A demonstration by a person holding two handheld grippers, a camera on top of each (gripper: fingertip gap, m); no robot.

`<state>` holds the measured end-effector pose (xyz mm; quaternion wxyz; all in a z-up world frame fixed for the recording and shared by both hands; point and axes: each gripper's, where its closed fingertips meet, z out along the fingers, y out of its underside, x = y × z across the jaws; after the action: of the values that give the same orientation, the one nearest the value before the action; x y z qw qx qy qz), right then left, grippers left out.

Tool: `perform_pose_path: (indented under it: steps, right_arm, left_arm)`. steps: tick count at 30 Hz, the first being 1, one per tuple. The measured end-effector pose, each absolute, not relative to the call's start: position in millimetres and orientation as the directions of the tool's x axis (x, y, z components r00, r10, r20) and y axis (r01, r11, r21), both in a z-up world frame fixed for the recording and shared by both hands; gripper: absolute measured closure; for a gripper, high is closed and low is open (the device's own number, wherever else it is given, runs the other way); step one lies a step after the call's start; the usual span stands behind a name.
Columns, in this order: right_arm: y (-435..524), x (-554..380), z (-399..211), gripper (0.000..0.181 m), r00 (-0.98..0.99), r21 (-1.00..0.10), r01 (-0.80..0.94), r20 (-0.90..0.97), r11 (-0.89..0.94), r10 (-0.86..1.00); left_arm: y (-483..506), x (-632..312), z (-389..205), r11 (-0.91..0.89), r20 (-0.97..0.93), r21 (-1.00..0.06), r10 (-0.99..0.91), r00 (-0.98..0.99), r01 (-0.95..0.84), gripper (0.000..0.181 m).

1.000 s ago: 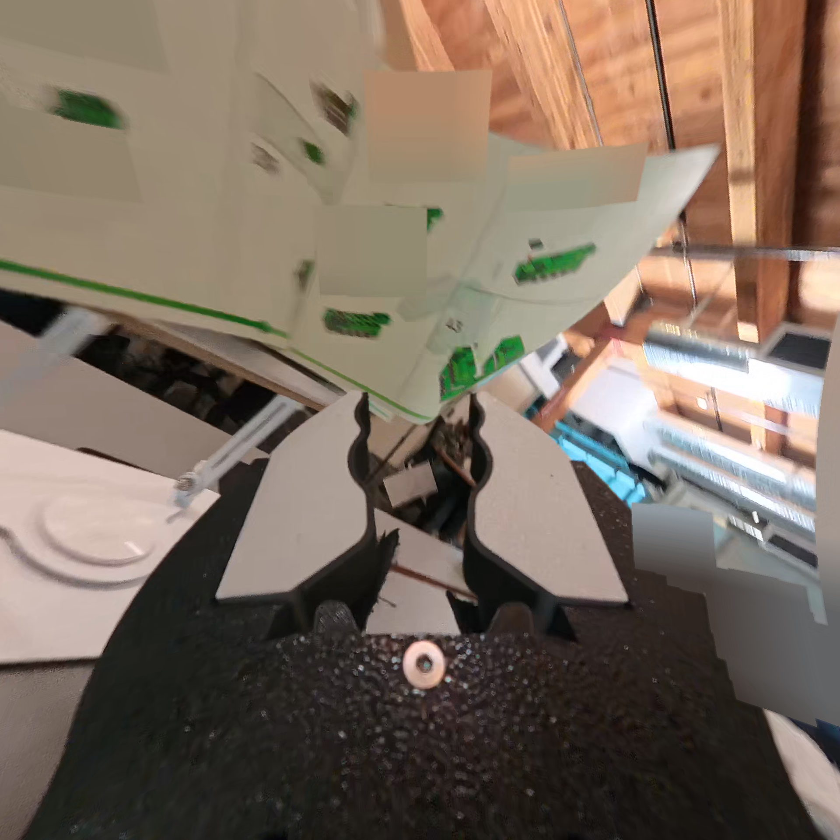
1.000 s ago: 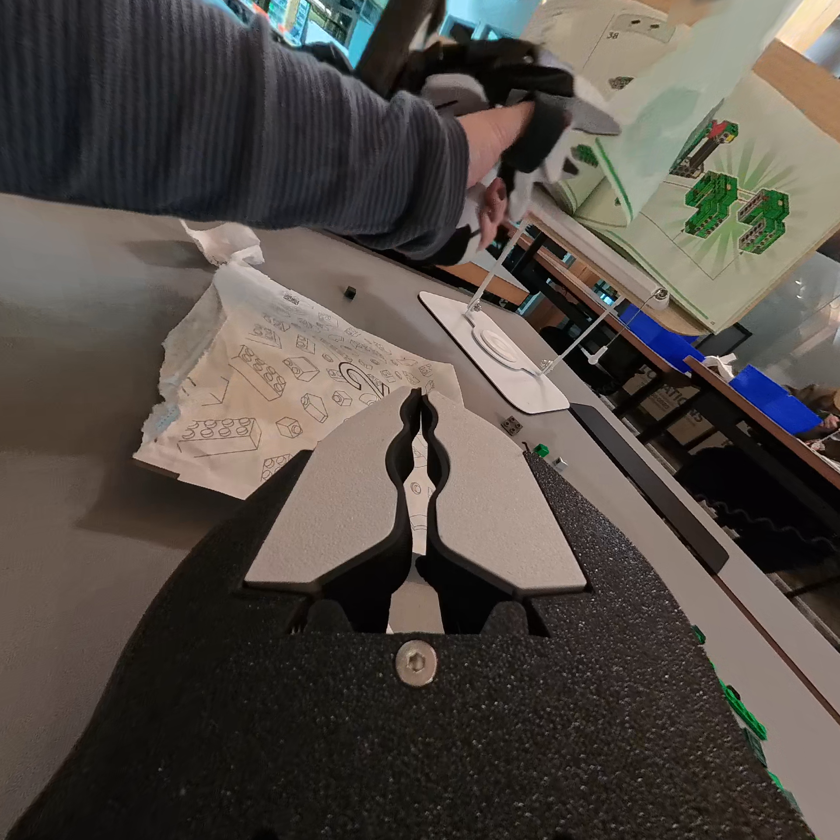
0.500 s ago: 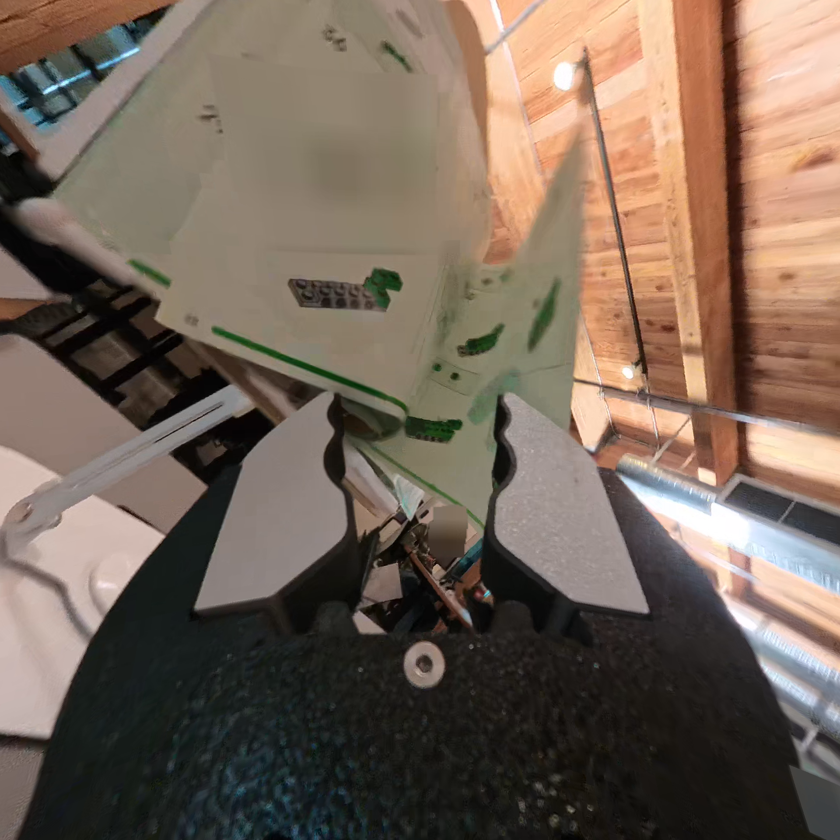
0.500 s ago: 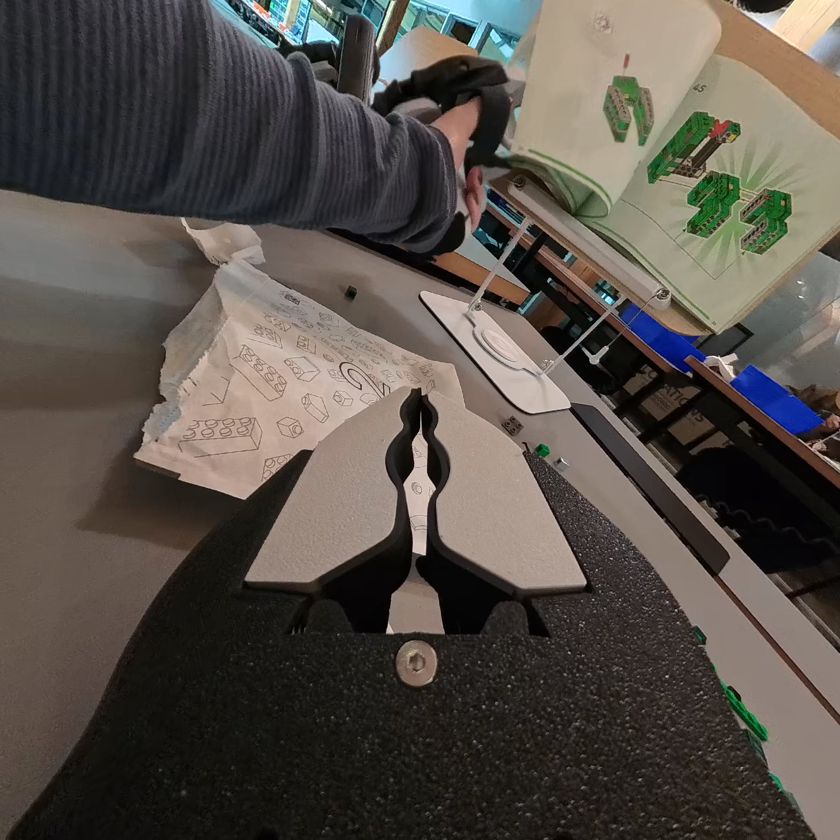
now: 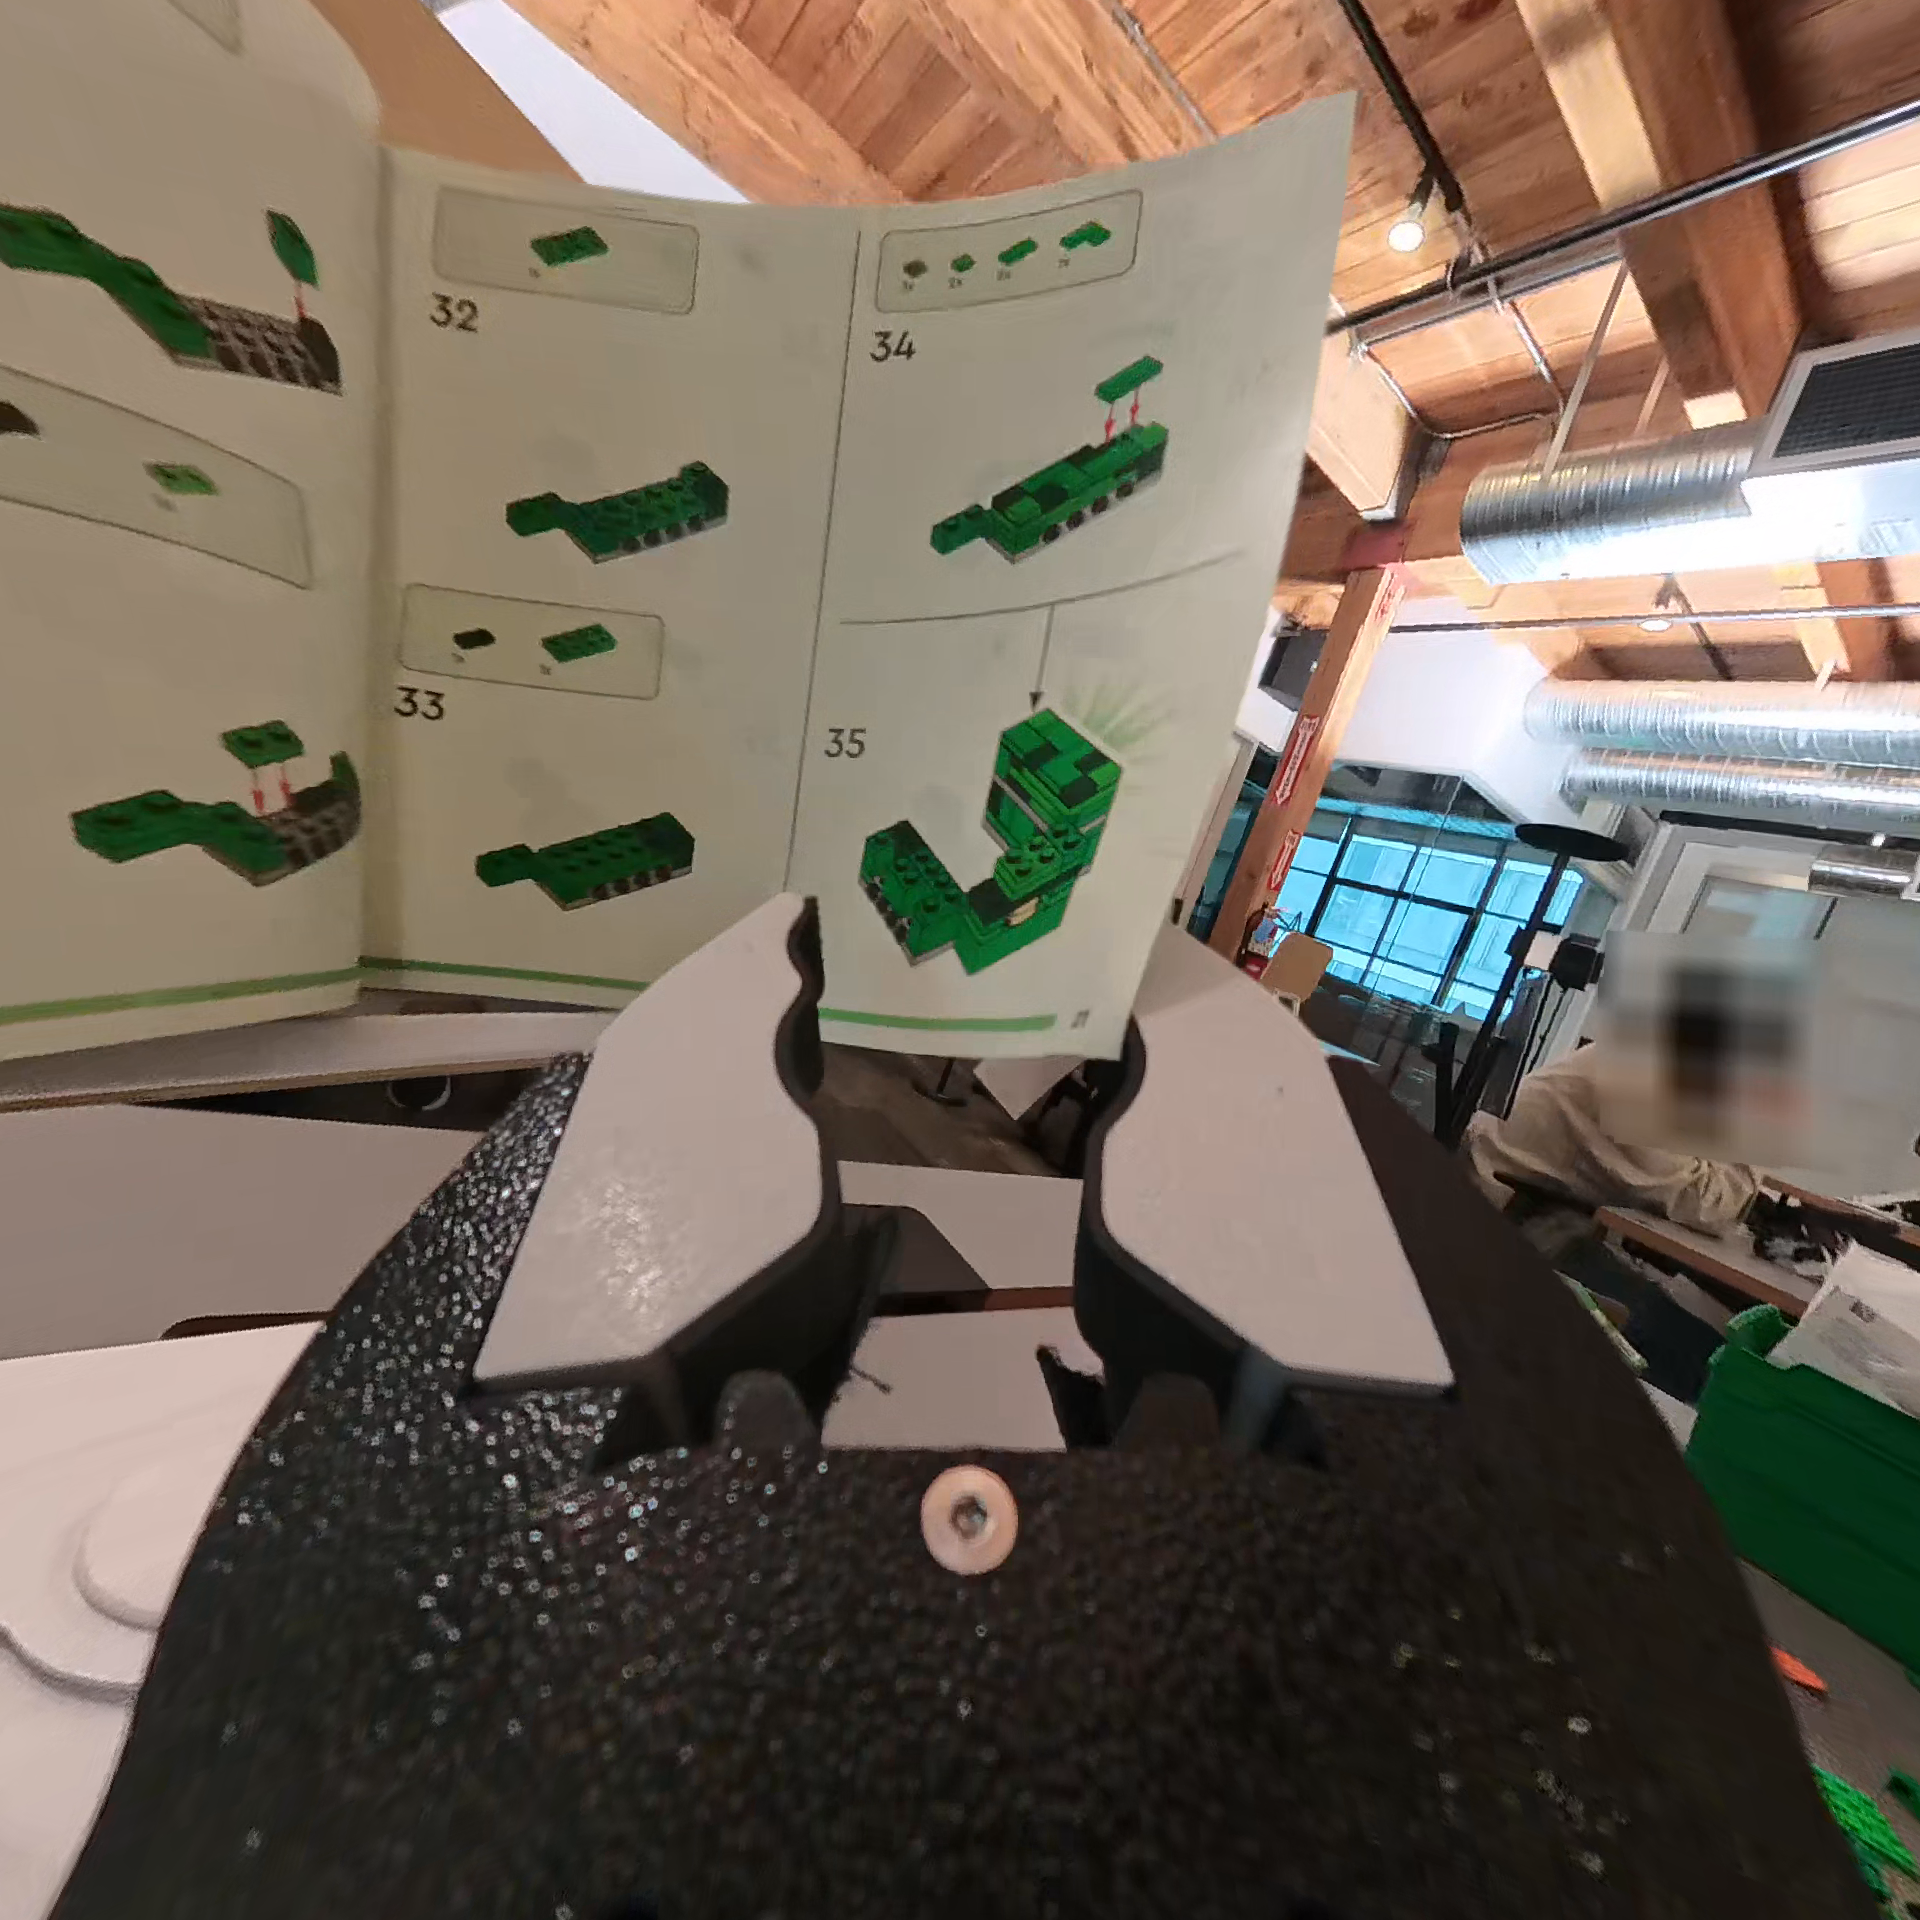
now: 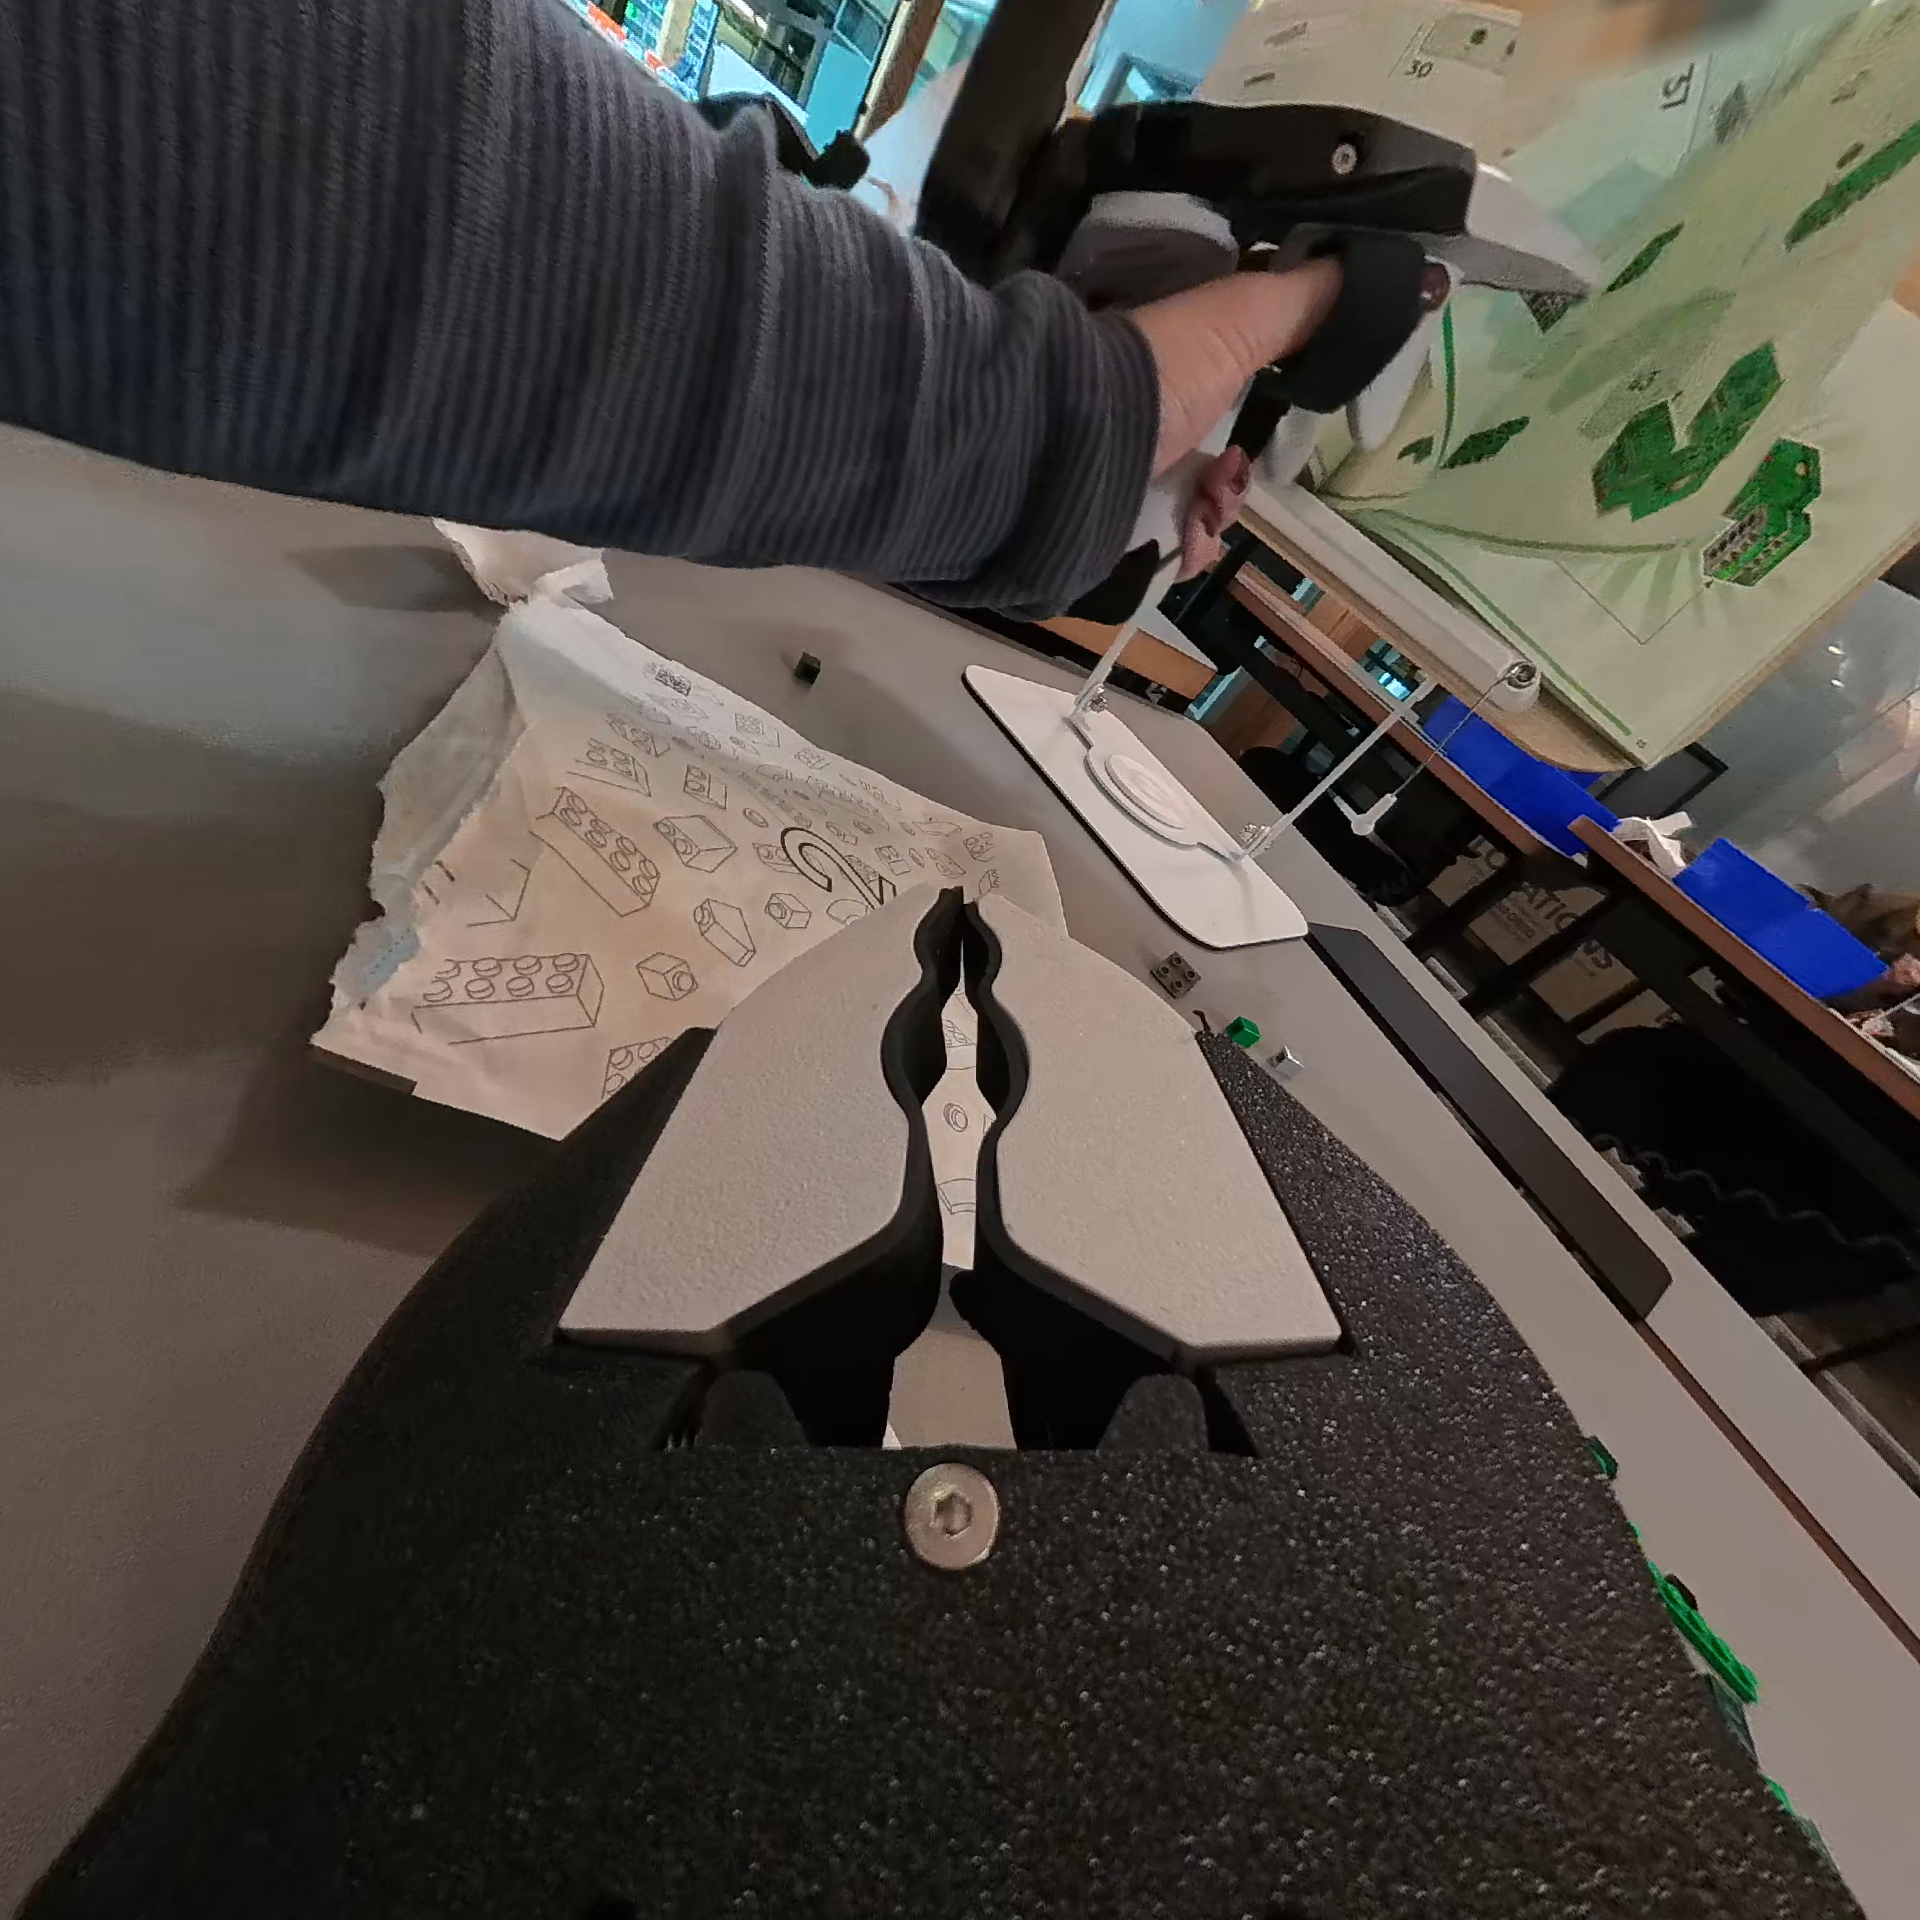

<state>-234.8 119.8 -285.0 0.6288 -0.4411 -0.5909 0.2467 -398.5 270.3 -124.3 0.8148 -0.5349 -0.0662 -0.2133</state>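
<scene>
An open instruction booklet (image 5: pixel 623 571) with green brick drawings stands on a white wire stand (image 6: pixel 1143 810). My left gripper (image 5: pixel 977 935) is open at the booklet's lower right corner. The right-hand page curls forward between the spread fingers: the left finger (image 5: pixel 707 1143) is in front of it, and the right fingertip is hidden behind its edge. In the right wrist view a sleeved arm and hand (image 6: pixel 1226 353) hold that gripper up at the booklet (image 6: pixel 1662 416). My right gripper (image 6: pixel 964 914) is shut and empty, low over a torn printed paper bag (image 6: pixel 644 883) on the grey table (image 6: pixel 156 1143).
Small loose bricks lie by the stand: a dark grey one (image 6: pixel 1176 971), a green one (image 6: pixel 1242 1031), a black one (image 6: pixel 807 667). More green bricks (image 6: pixel 1704 1652) sit at the table's right edge. A green bin (image 5: pixel 1808 1455) and a seated person (image 5: pixel 1590 1153) are to the right. My hands' fingertips stand some 25 cm from each other.
My left gripper has opened wide and let the page settle; the booklet has gone from flapping pages to an open spread. My right gripper has stayed shut in place.
</scene>
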Motion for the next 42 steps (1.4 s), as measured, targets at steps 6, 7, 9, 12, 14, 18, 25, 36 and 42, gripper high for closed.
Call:
perform_pose_path:
  steps: [6,7,9,12,14,18,25,36,42]
  right_arm:
    - [119,-235,-285,0.181,0.178,-0.846,0.211,0.526,0.49,0.831]
    - [119,-235,-285,0.181,0.177,-0.845,0.211,0.527,0.491,0.831]
    - [119,-235,-285,0.181,0.176,-0.845,0.212,0.527,0.491,0.831]
    - [119,-235,-286,0.181,0.176,-0.845,0.212,0.527,0.49,0.832]
    - [119,-235,-286,0.181,0.175,-0.845,0.213,0.527,0.49,0.832]
    - [119,-235,-286,0.181,0.176,-0.846,0.213,0.526,0.489,0.832]
    - [119,-235,-286,0.181,0.175,-0.846,0.212,0.526,0.49,0.833]
    - [119,-235,-286,0.181,0.173,-0.846,0.212,0.525,0.489,0.833]
    - [119,-235,-286,0.181,0.171,-0.845,0.212,0.526,0.491,0.833]
  left_arm:
    - [278,-392,-134,0.29,0.358,-0.848,-0.305,0.883,0.444,0.132]
    - [279,-390,-136,0.275,0.357,-0.853,-0.312,0.88,0.443,0.132]
    - [282,-386,-139,0.256,0.349,-0.862,-0.323,0.88,0.437,0.132]
    - [287,-379,-141,0.226,0.338,-0.877,-0.339,0.878,0.425,0.13]
    - [291,-372,-141,0.209,0.318,-0.89,-0.35,0.881,0.405,0.129]
    - [300,-359,-138,0.187,0.257,-0.923,-0.353,0.9,0.337,0.126]
    - [329,-332,-152,-0.021,0.224,-0.972,-0.366,0.903,0.233,0.106]
    - [328,-320,-163,-0.025,0.015,-1.0,-0.283,0.959,0.008,0.106]
    - [311,-319,-171,0.009,-0.019,-1.0,-0.302,0.953,-0.017,0.11]
